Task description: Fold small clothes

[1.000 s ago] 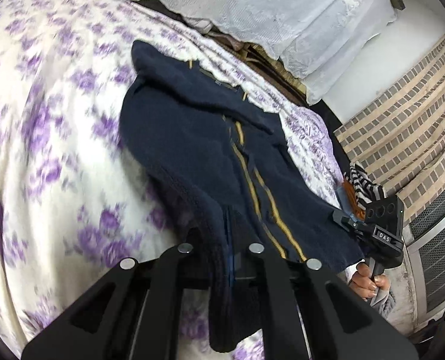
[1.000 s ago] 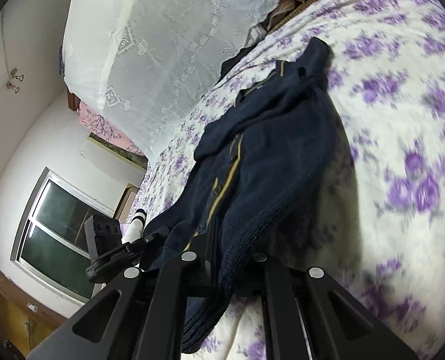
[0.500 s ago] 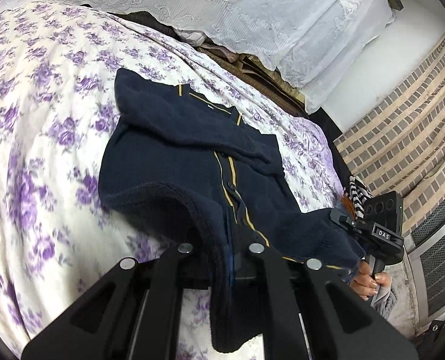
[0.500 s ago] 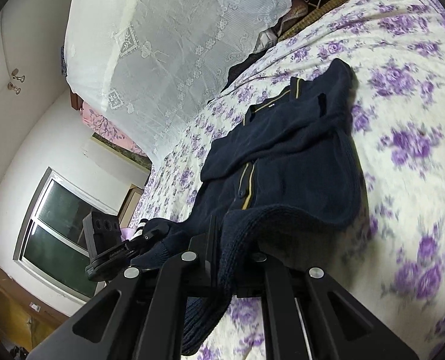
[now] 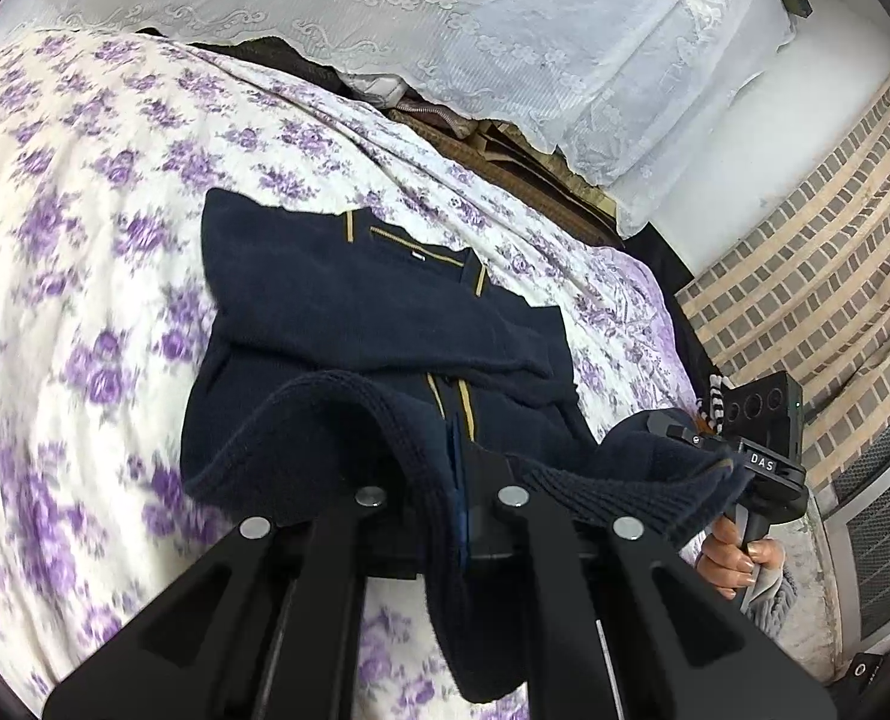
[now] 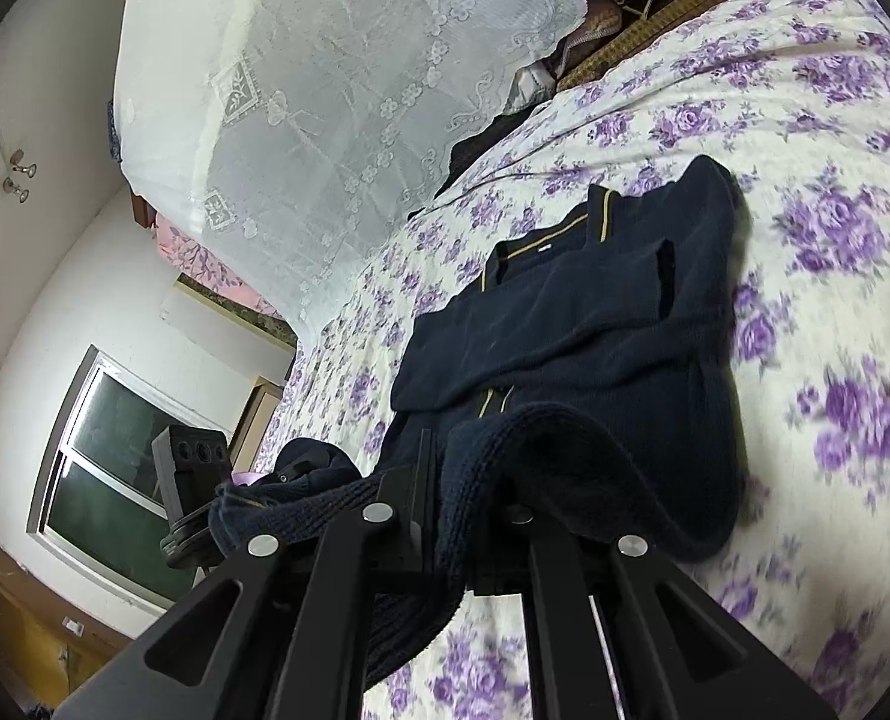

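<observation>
A navy knit cardigan (image 5: 372, 312) with yellow trim lies collar-far on the floral bedsheet (image 5: 78, 228). Its sleeves are folded across the chest. My left gripper (image 5: 454, 468) is shut on the ribbed bottom hem, which arches up off the bed over the lower body. In the right wrist view the same cardigan (image 6: 595, 324) shows, and my right gripper (image 6: 451, 480) is shut on the hem's other corner. Each view shows the other gripper: the right gripper (image 5: 739, 474) with a hand (image 5: 730, 552) under it, and the left gripper (image 6: 204, 504) with hem cloth draped on it.
A white lace net (image 5: 445, 12) hangs over dark piled cloth at the bed's far end. A brick-pattern wall (image 5: 835, 228) stands at the right. The right wrist view shows a window (image 6: 114, 450), a wooden cabinet (image 6: 18, 618) and the bedsheet (image 6: 835, 228) spreading right of the cardigan.
Both grippers have carried the hem up and forward toward the collar. The lower part of the cardigan now curls over its body, and less of the garment lies flat.
</observation>
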Motion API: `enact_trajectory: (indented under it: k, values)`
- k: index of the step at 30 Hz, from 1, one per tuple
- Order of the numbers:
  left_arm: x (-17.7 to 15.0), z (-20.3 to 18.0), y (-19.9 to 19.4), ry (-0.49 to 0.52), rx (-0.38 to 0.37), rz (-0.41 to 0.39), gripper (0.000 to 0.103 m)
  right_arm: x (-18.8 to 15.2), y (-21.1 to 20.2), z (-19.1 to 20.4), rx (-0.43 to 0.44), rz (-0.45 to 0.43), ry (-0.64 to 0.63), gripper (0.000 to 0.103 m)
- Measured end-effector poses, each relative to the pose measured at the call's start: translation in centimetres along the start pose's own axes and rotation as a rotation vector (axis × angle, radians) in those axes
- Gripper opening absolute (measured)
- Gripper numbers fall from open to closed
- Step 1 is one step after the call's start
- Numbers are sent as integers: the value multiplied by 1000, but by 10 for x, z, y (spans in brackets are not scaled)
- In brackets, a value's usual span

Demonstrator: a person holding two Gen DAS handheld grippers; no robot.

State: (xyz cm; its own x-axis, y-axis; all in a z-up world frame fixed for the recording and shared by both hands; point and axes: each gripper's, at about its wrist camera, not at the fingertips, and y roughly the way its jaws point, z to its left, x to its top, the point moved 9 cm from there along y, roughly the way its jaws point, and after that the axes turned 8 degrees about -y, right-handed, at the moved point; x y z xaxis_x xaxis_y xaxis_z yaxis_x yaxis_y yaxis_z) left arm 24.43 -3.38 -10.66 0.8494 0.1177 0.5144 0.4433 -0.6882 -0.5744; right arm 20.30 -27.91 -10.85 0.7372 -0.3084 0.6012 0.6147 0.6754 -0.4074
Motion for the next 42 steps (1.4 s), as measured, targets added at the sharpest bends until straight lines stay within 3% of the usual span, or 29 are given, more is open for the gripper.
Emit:
enact_trajectory:
  k: [18, 29, 33, 36, 38, 39, 40, 42]
  values:
    - [72, 9, 50, -31, 17, 3, 6, 65, 44, -34, -2, 0, 48, 7]
    - [110, 60, 107, -138, 69, 34, 6, 95, 89, -107, -33, 1, 210, 7]
    - [110, 84, 130, -216, 28, 69, 9, 91, 100, -130, -10, 7, 278, 6]
    - [110, 85, 127, -245, -21, 68, 10, 93, 98, -127, 12, 5, 263, 15]
    - [112, 82, 115, -247, -25, 40, 28, 94, 91, -123, 10, -10, 237, 34]
    - [113, 81, 105, -242, -18, 8, 51, 94, 87, -121, 10, -19, 228, 42]
    - [116, 80, 92, -238, -11, -37, 68, 95, 80, -116, 14, -33, 212, 45]
    - [120, 78, 76, -236, -4, -80, 71, 96, 68, -110, -5, -56, 189, 52]
